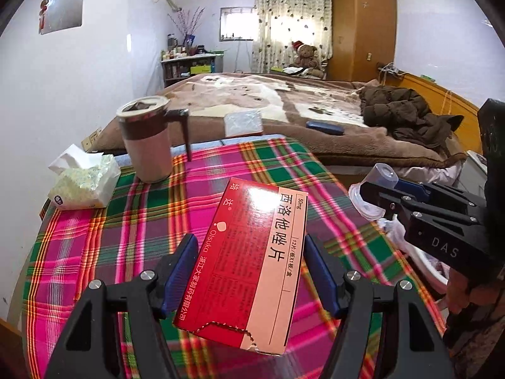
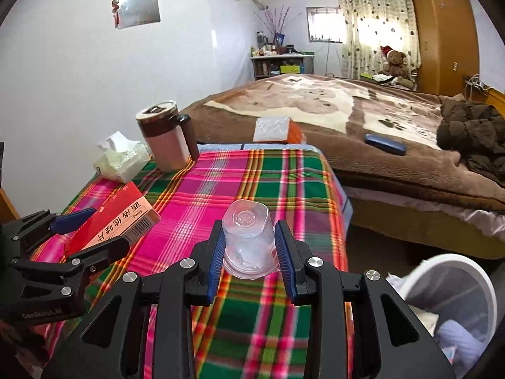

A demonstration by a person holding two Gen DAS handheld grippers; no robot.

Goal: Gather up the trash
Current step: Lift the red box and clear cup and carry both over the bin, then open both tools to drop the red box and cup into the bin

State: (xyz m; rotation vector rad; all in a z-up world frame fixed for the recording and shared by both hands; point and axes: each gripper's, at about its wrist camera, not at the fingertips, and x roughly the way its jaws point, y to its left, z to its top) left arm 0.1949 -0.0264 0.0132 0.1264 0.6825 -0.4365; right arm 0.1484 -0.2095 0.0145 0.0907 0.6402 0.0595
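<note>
My left gripper (image 1: 251,268) is shut on a red and pink medicine box (image 1: 252,262), which hangs tilted above the plaid table; its torn flap faces the camera. In the right wrist view the same box (image 2: 123,218) shows at the left between the left gripper's blue fingers (image 2: 74,219). My right gripper (image 2: 249,252) is shut on a clear plastic cup (image 2: 247,240), held with its base pointing away. In the left wrist view that cup (image 1: 378,178) sticks out of the right gripper (image 1: 383,189) at the right edge.
The plaid cloth (image 2: 252,183) covers the table. A pink lidded mug (image 1: 146,142) and a tissue pack (image 1: 83,183) stand at its far left. A white bin (image 2: 448,287) with paper inside sits on the floor at right. Beyond is a bed (image 1: 268,104) with a blue case (image 1: 325,127) and a dark jacket (image 1: 407,117).
</note>
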